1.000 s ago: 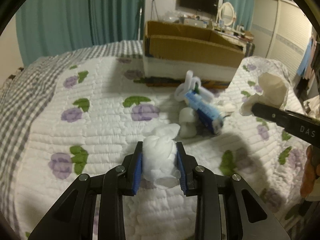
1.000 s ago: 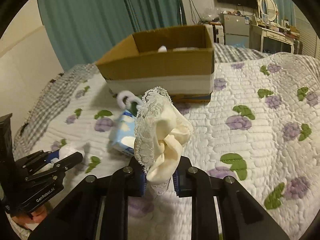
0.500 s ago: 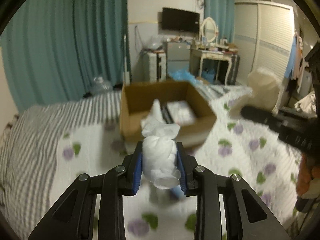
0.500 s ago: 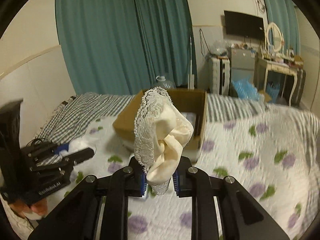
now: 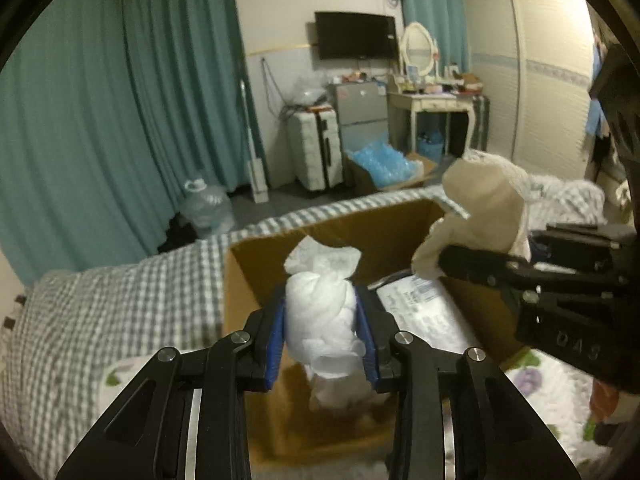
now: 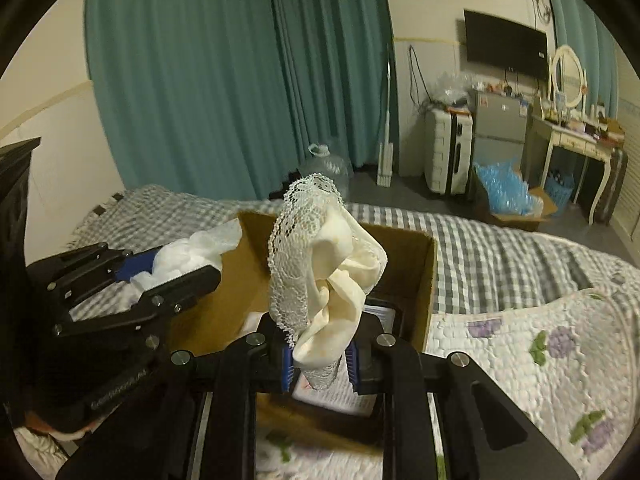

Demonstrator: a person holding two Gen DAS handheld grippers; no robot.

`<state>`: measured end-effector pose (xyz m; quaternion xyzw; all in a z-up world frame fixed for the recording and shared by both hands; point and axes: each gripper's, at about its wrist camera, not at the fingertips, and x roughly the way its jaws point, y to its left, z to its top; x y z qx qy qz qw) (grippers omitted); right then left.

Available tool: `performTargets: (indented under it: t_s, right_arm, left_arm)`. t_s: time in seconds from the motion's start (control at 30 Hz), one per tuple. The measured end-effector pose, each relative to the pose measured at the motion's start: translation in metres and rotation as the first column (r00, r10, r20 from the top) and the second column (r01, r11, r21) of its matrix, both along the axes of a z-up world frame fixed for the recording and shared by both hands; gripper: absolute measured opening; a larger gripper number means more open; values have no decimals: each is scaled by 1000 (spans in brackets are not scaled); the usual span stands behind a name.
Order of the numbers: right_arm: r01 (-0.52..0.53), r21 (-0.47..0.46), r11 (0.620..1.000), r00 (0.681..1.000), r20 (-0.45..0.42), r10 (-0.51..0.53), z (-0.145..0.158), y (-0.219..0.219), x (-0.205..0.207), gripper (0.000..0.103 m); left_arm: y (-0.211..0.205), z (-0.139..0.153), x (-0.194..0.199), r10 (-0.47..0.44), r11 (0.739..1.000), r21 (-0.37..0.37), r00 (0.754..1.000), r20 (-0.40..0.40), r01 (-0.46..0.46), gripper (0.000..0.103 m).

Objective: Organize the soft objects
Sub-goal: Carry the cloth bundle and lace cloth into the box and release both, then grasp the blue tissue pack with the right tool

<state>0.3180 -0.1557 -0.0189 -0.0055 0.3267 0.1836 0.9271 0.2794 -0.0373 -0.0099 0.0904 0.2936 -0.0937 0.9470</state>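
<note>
Left wrist view: the left gripper [image 5: 324, 340] is clamping a white knotted cloth bundle [image 5: 320, 320] between its blue pads [image 5: 276, 344], the jaws closed down to the width of the bundle. A second ago this gripper was holding the same bundle low over the quilt, with the cardboard box [image 5: 248, 280] far off toward 12 o'clock. Now the box is lying directly beneath and ahead of the fingers, its open mouth filling the centre of the view. A flat white packet [image 5: 424, 312] is already lying inside at about 2 o'clock from the bundle. The right gripper [image 5: 472, 264] is entering from 3 o'clock, carrying a cream lace-trimmed cloth [image 5: 484, 208] over the box's far right corner.

Right wrist view: the right gripper [image 6: 320, 364] is pinching the cream lace-trimmed cloth [image 6: 328, 264] near its lower end, jaws nearly closed on it, the rest standing up above the fingers. The cardboard box [image 6: 424, 280], a second ago well ahead on the bed, is now sitting just below and beyond the fingertips. The left gripper [image 6: 180, 276] is showing at 9 o'clock, holding the white knotted cloth bundle [image 6: 188, 252] at the box's left rim.

Assessment: both grippers are arriving over the box together; both items appear to be in position for release, neither yet let go.
</note>
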Motion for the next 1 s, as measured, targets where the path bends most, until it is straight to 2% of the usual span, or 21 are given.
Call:
performTargets:
  t_s: [0.07, 0.13, 0.17, 0.2, 0.27, 0.43, 0.5, 0.57, 0.63, 0.7, 0.8, 0.9, 1.0]
  right_arm:
    - [12, 4, 1000, 1000, -20, -12, -12, -2, 13, 20]
    - [23, 8, 1000, 999, -31, -22, -22, -6, 21, 31]
    - [27, 9, 1000, 999, -33, -26, -26, -9, 23, 45]
    - [34, 8, 999, 999, -31, -34, -28, -10, 23, 65]
    - [54, 13, 998, 998, -18, -54, -27, -15, 21, 80]
    - [94, 37, 995, 995, 20, -95, -1, -23, 4, 81]
    - [113, 43, 993, 992, 47, -115, 17, -26, -14, 88]
    - [126, 44, 991, 989, 73, -129, 41, -26, -36, 89]
    - [131, 35, 991, 986, 103, -134, 67, -24, -63, 92]
    - [141, 15, 990, 980, 142, -141, 93, -19, -89, 95]
    - [160, -30, 987, 967, 205, -150, 126, -6, -132, 100]
    - [147, -46, 988, 960, 247, -131, 144, 6, -171, 101]
    - [131, -59, 990, 960, 257, -112, 147, 20, -200, 101]
  left_arm:
    - [-1, -13, 13, -14, 1000, 14, 1000, -10, 15, 35]
    - [-3, -28, 23, -25, 998, 49, 999, -21, 26, 52]
    - [-3, -32, 26, -25, 998, 61, 999, -28, 26, 72]
    - [-3, -36, 28, -21, 998, 66, 999, -33, 23, 82]
    - [1, -37, 31, -5, 999, 43, 1000, -21, 5, 82]
    - [21, -15, 19, 28, 998, -50, 1000, 5, -28, 82]
    - [27, 0, 11, 40, 998, -57, 999, 22, -39, 83]
    - [34, 20, -4, 51, 997, -65, 997, 51, -48, 83]
    - [40, 44, -24, 54, 996, -76, 995, 83, -48, 83]
    - [48, 71, -49, 57, 995, -89, 991, 125, -46, 94]
    - [60, 97, -86, 64, 993, -109, 982, 180, -45, 94]
    - [70, 114, -128, 50, 994, -105, 973, 226, -27, 94]
    - [77, 114, -157, 45, 996, -92, 967, 250, -23, 94]
